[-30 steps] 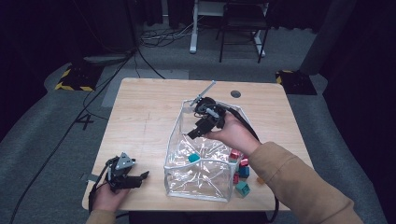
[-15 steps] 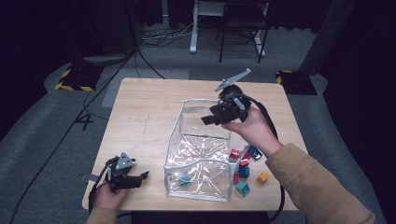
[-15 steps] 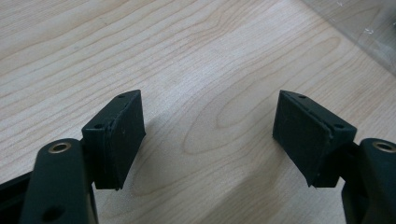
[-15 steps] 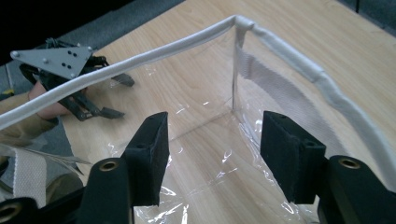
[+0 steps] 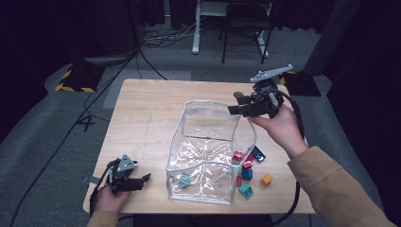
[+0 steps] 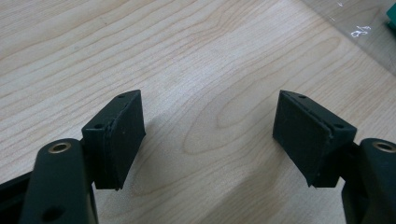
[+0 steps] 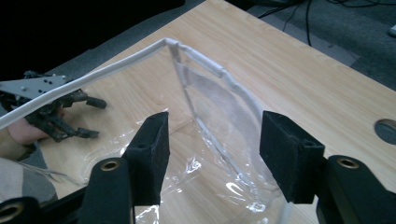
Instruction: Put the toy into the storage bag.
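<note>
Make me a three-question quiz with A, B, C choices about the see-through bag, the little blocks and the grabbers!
1. Where does the orange block lie?
A. on the table, beside the clear bag
B. inside the clear bag
C. in the left gripper

2. How many blocks lie inside the clear bag?
A. none
B. one
C. five

3. How are the left gripper jaws?
A. shut on a block
B. shut on the bag's rim
C. open, with nothing between them

Answers: 1 A, it sits on the bare wooden table to the right of the bag. 2 B, a single teal block shows through the wall. 3 C, bare wood shows between the pads.
</note>
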The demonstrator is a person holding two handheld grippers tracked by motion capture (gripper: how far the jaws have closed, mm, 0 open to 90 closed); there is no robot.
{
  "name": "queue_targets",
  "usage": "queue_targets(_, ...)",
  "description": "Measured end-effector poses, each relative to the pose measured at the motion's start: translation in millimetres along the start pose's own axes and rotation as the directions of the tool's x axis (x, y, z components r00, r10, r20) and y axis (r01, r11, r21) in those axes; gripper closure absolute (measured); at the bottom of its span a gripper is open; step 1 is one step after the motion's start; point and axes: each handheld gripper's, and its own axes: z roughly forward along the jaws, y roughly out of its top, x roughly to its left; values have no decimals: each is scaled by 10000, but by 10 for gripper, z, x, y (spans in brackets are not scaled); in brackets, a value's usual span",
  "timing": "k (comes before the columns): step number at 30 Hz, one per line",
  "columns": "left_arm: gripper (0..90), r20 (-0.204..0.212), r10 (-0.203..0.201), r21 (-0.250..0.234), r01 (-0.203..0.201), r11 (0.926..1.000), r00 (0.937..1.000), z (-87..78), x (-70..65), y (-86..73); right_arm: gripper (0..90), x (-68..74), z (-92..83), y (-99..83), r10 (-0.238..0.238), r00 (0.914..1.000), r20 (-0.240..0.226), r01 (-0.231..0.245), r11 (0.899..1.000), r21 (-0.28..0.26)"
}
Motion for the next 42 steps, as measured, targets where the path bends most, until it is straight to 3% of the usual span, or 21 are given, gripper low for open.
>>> queue_targets(7, 254, -2, -15, -5, 15, 10000, 10000, 0, -1, -1, 431, -150, -170, -59, 265, 9986, 447, -254, 9994, -233)
queue_targets(8, 254, -17, 16, -2, -16, 10000, 10000, -2, 0, -2, 431, -230, -237, -95, 421, 9969, 666, -400, 9987, -321)
queue_targets(16, 253, -17, -5, -1, 5, 10000, 10000, -3, -1, -4, 434, -438, -385, -220, 839, 9886, 1253, -797, 9961, -379)
queue_targets(17, 254, -19, -10, -3, 10, 10000, 10000, -4, -2, -5, 434, -506, -450, -258, 993, 9835, 1514, -930, 9945, -486)
queue_targets(24, 254, 4, -70, 26, 70, 10000, 10000, -7, -6, -7, 435, -651, -532, -368, 1215, 9720, 2013, -1096, 9916, -691)
queue_targets(32, 253, 1, -99, 23, 99, 9999, 10000, -8, -8, -9, 432, -821, -497, -581, 1510, 9642, 2182, -1366, 9874, -797)
queue_targets(36, 253, -6, -105, 21, 105, 9999, 9999, -8, -9, -9, 435, -911, -412, -759, 1771, 9558, 2347, -1637, 9836, -758)
queue_targets(42, 253, -13, -105, 13, 105, 9999, 9999, -8, -9, -10, 433, -999, -203, -998, 1991, 9501, 2402, -1991, 9797, -245)
